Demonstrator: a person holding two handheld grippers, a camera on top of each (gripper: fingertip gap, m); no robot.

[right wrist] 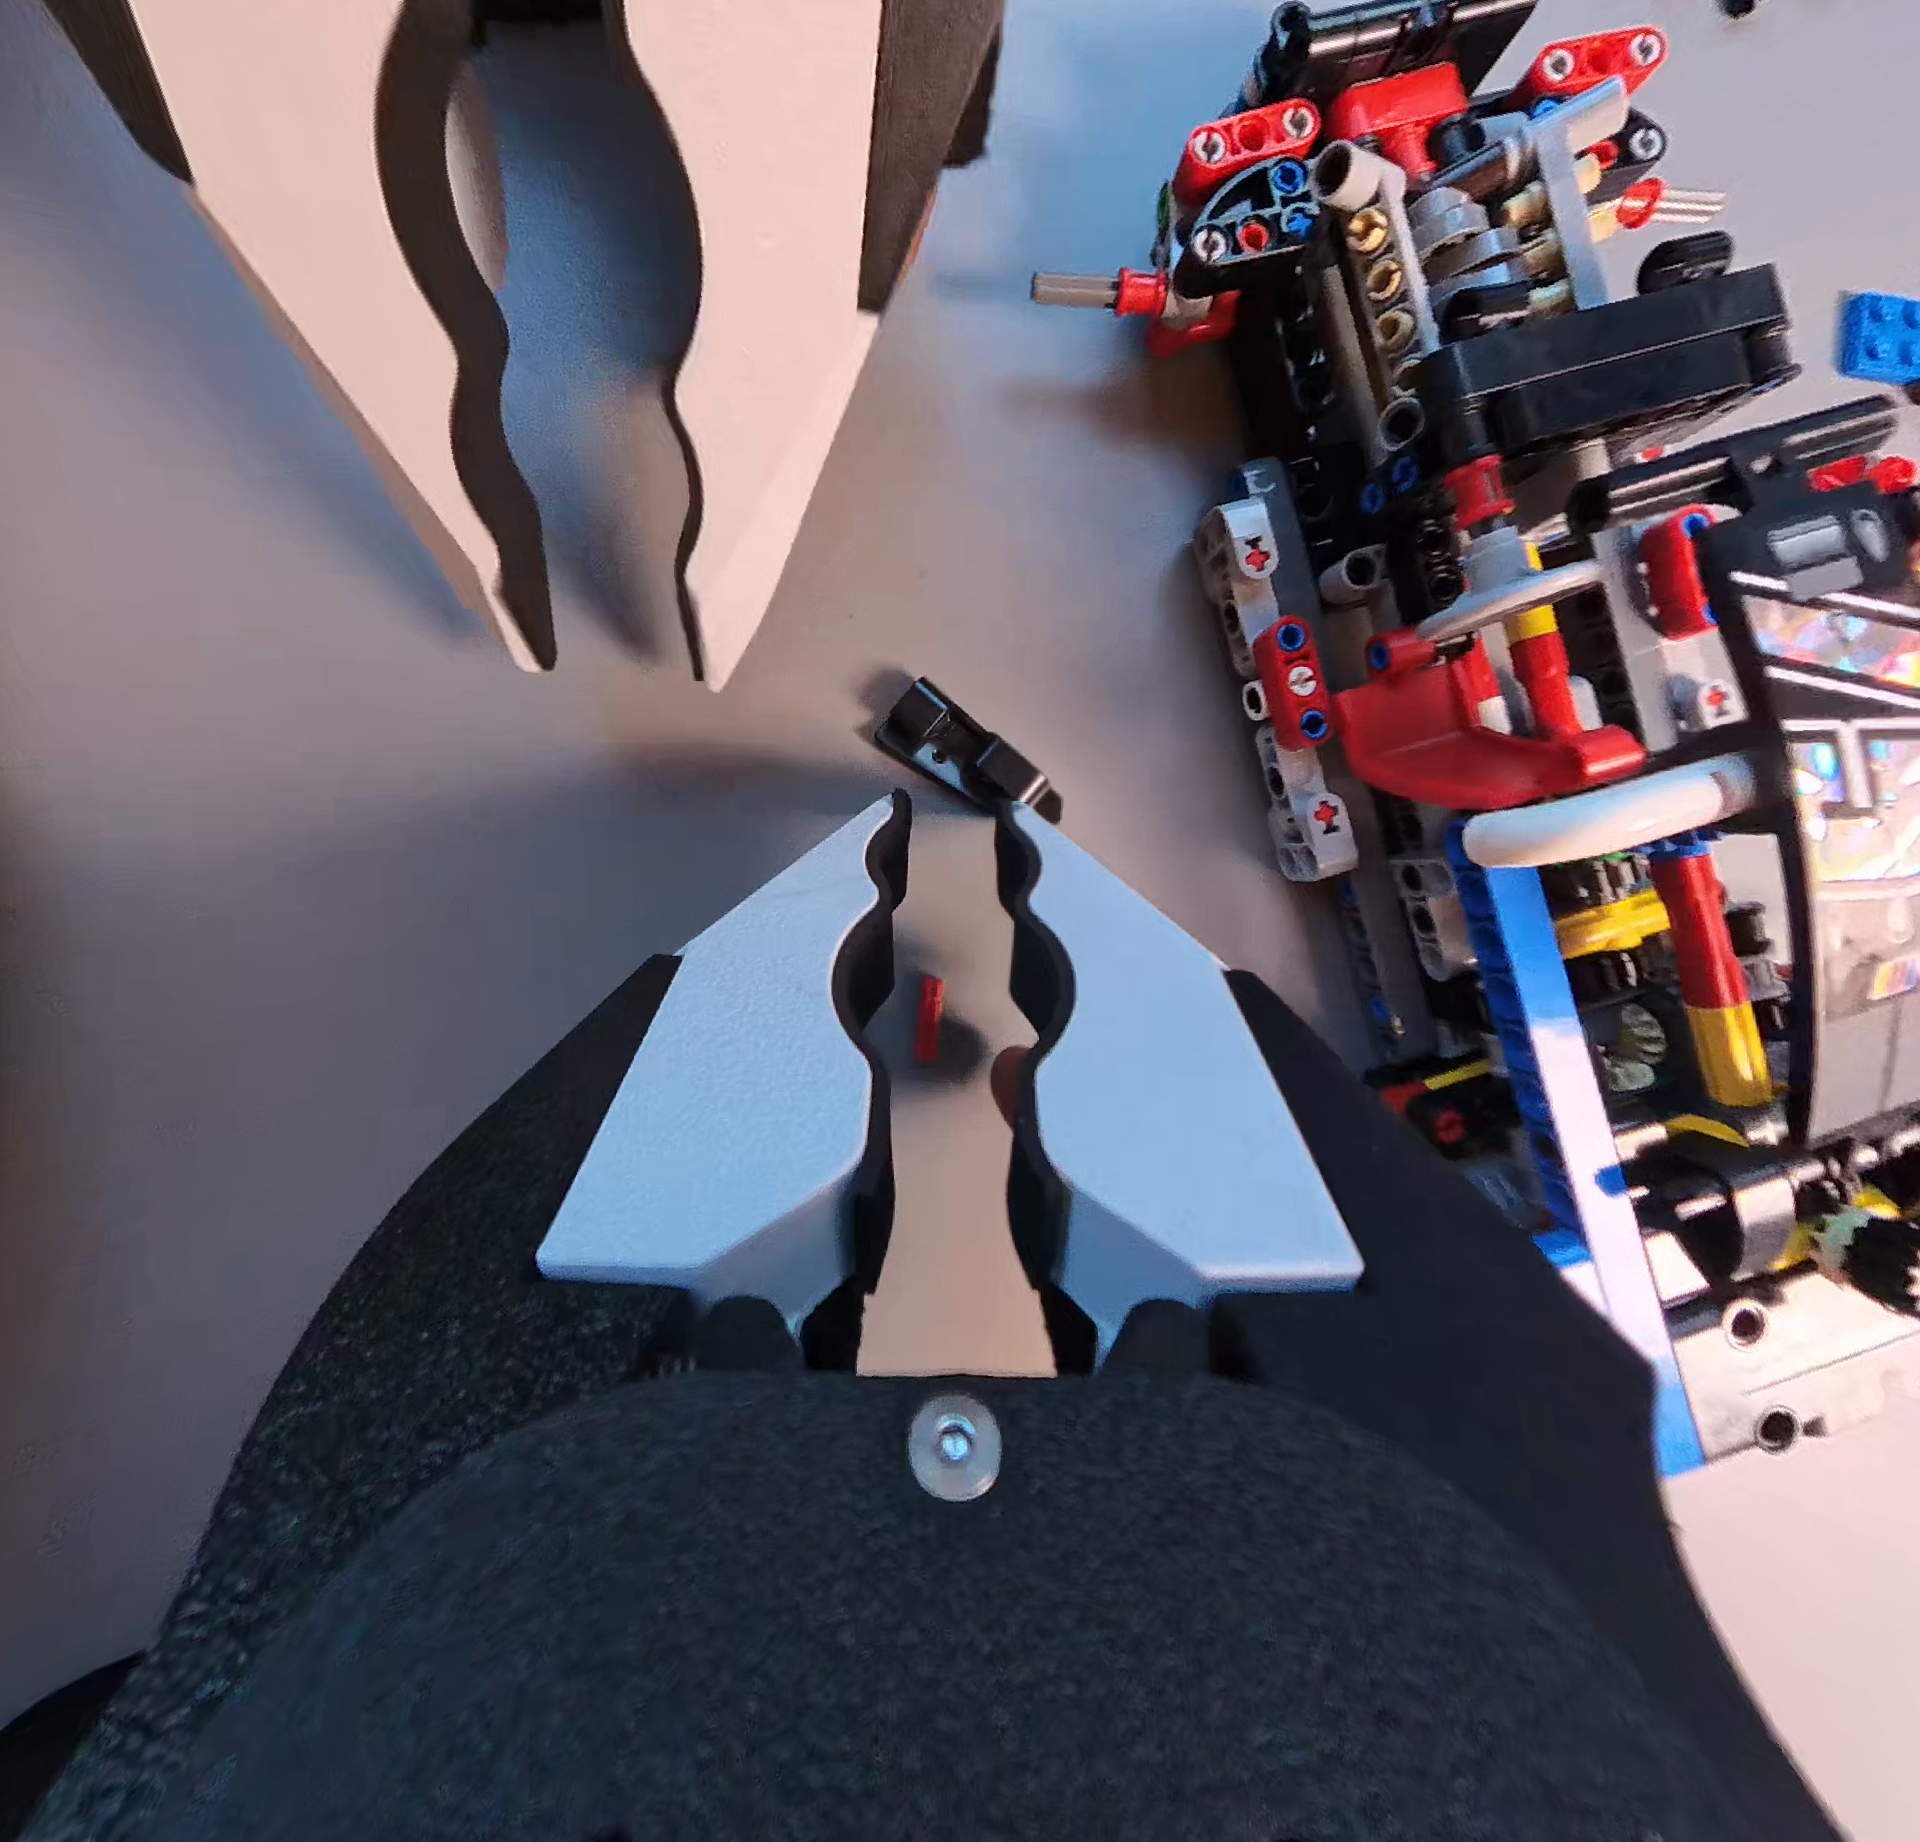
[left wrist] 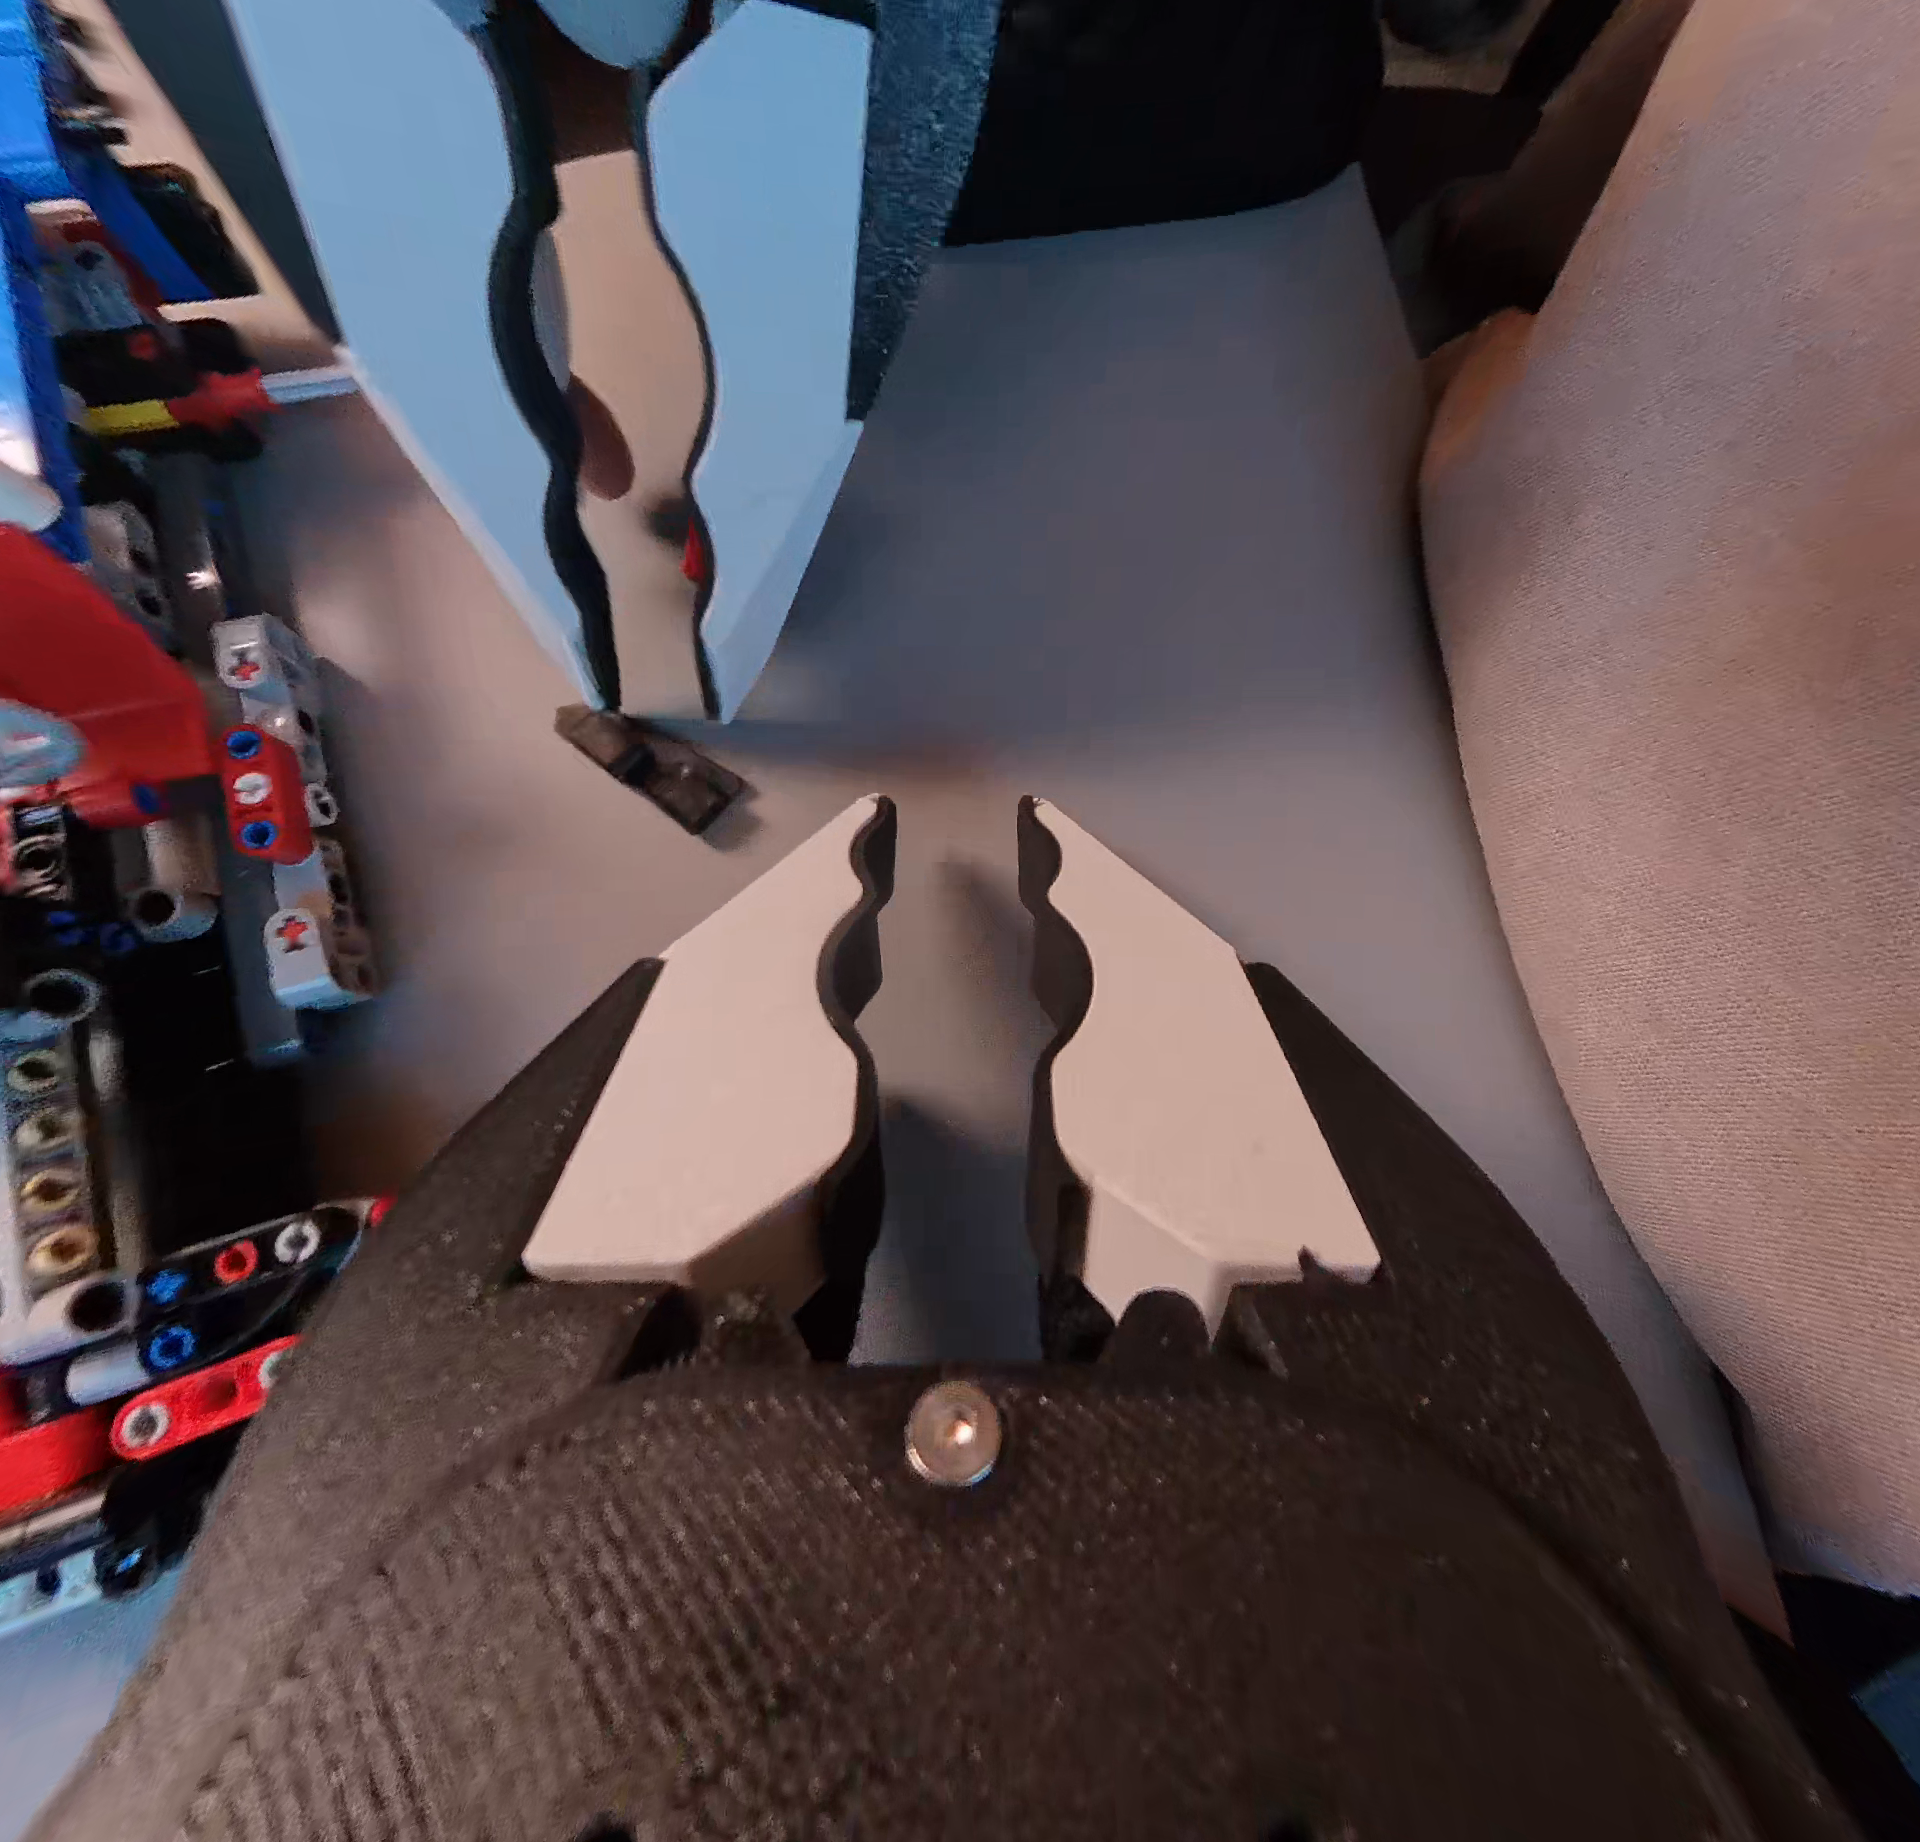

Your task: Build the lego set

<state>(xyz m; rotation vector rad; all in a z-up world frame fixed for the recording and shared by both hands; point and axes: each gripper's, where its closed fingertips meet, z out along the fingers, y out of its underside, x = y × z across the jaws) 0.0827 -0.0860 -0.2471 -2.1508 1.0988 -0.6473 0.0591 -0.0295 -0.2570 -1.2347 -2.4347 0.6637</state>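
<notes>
Fingers of both grippers stand slightly parted and empty over the grey worktop [right wrist: 260,857].

Left gripper [left wrist: 951,805] and right gripper [right wrist: 951,805] face each other, tips near a small black piece [right wrist: 966,748] lying flat just beside the right one's tips. The half-built lego model [right wrist: 1538,649] sits to the right. A pickup seems next: straddle the piece, then close.
</notes>
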